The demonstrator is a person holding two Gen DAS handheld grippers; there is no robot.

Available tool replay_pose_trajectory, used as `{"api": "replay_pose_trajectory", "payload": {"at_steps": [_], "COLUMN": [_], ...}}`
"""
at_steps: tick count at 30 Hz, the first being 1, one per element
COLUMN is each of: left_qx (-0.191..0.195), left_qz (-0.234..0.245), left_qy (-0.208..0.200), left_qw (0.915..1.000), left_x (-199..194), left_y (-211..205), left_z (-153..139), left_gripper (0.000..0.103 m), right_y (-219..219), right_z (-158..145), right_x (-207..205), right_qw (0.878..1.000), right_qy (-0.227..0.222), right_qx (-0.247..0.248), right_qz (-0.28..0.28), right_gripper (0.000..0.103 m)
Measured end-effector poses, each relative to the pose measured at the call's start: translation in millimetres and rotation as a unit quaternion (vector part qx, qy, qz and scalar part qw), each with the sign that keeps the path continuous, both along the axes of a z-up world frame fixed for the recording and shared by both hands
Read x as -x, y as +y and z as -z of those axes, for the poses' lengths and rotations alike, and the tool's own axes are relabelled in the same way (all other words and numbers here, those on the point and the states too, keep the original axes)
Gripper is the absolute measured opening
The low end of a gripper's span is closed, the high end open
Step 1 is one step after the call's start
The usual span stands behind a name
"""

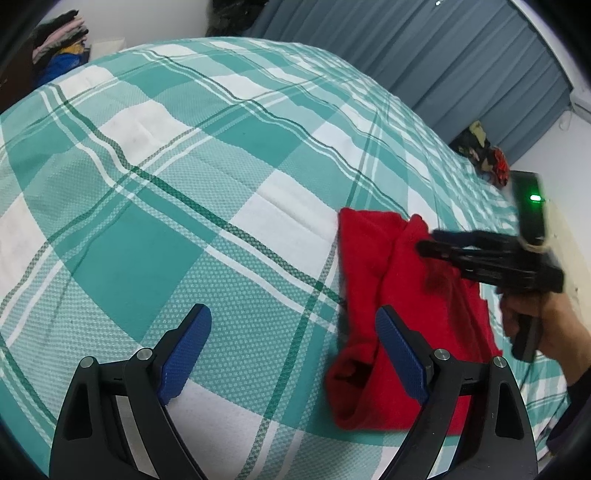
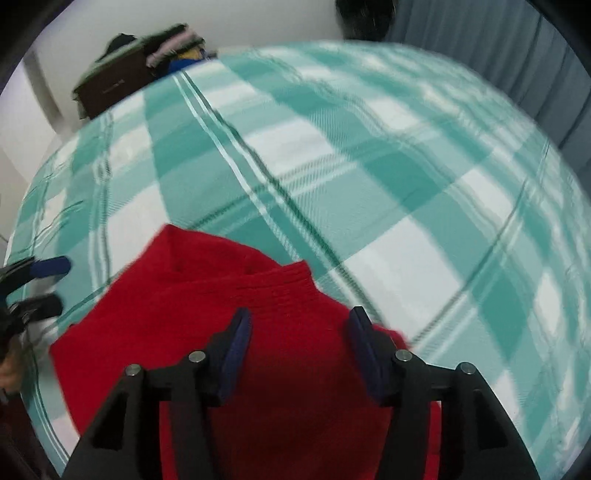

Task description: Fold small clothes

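Note:
A red knitted garment lies partly folded on the green-and-white checked bedspread. My left gripper stands wide open just above the bedspread with nothing between its pads; its right finger overlaps the garment's left edge. A hand holds my right gripper over the garment's upper right part. In the right wrist view, which is blurred, the right gripper points steeply down at the red garment, its jaws a little apart with the cloth showing in the gap. The left gripper shows at the left edge.
A pile of clothes on a dark brown case sits beyond the bed's far left corner. Another heap of clothes lies at the right edge. Grey-blue curtains hang behind the bed. Bare bedspread stretches beyond the garment.

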State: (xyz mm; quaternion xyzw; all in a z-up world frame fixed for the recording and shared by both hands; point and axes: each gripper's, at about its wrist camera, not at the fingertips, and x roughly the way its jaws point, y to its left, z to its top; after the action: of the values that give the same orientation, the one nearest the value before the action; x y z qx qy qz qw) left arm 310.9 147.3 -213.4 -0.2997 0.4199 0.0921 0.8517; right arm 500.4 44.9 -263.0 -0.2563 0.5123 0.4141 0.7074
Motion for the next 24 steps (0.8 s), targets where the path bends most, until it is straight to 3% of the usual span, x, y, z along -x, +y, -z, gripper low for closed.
{"api": "replay_pose_trajectory", "payload": {"at_steps": [1,3,5,6,8,9,11,14,17,19,20,22,23,24], "left_qx": [0.001,0.003,0.004,0.003,-0.003,-0.006,-0.015,-0.007,-0.013,-0.052,-0.072,-0.14,-0.168,-0.168], "left_qz": [0.0,0.0,0.001,0.002,0.006,0.008,0.012,0.021,0.064,0.096,0.103,0.112,0.112,0.112], "left_qy": [0.0,-0.001,0.0,0.001,0.005,0.006,0.009,-0.012,-0.073,-0.069,-0.059,0.0,0.053,0.059], "left_qw": [1.0,1.0,1.0,1.0,1.0,0.9999,0.9998,0.9997,0.9952,0.9916,0.9903,0.9837,0.9779,0.9777], "left_x": [0.2,0.9,-0.2,-0.9,-2.6,-3.0,-3.7,-1.8,1.1,-3.9,-6.9,-17.3,-24.3,-24.9], "left_y": [0.4,1.6,1.7,1.4,-1.0,-1.9,-4.5,-7.0,-22.3,-40.0,-45.9,-62.0,-66.1,-65.4], "left_z": [-0.1,-0.5,-0.3,-0.1,1.1,1.4,1.0,-5.6,-24.3,-25.8,-23.4,-3.5,17.6,24.5], "left_gripper": [0.091,0.091,0.091,0.091,0.091,0.091,0.091,0.091,0.092,0.092,0.092,0.092,0.093,0.094], "right_y": [4.6,7.8,6.4,6.2,10.8,9.7,1.3,-41.9,-117.3,-151.9,-172.5,-219.7,-227.6,-245.4], "right_z": [4.1,-5.6,-14.7,-14.0,-2.2,3.0,-8.5,-51.4,-85.0,-86.9,-82.7,-56.9,-47.0,-24.4], "right_x": [2.3,9.1,6.2,5.2,-0.3,0.8,3.8,-1.3,14.6,37.7,53.9,93.4,106.5,121.2], "right_qw": [1.0,0.998,0.996,0.995,0.997,0.998,0.995,0.986,0.963,0.95,0.941,0.912,0.907,0.907], "right_qy": [-0.009,-0.057,-0.072,-0.083,-0.063,-0.06,-0.089,-0.096,-0.041,0.014,0.051,0.135,0.152,0.165], "right_qx": [0.004,-0.012,-0.038,-0.038,-0.004,0.015,0.004,-0.074,-0.164,-0.201,-0.224,-0.274,-0.273,-0.242], "right_qz": [-0.008,-0.002,0.025,0.037,0.038,0.033,0.035,0.114,0.208,0.239,0.25,0.272,0.283,0.304], "right_gripper": [0.005,0.004,0.008,0.03,0.072,0.068,0.067,0.067,0.067,0.067,0.067,0.067,0.067,0.067]}}
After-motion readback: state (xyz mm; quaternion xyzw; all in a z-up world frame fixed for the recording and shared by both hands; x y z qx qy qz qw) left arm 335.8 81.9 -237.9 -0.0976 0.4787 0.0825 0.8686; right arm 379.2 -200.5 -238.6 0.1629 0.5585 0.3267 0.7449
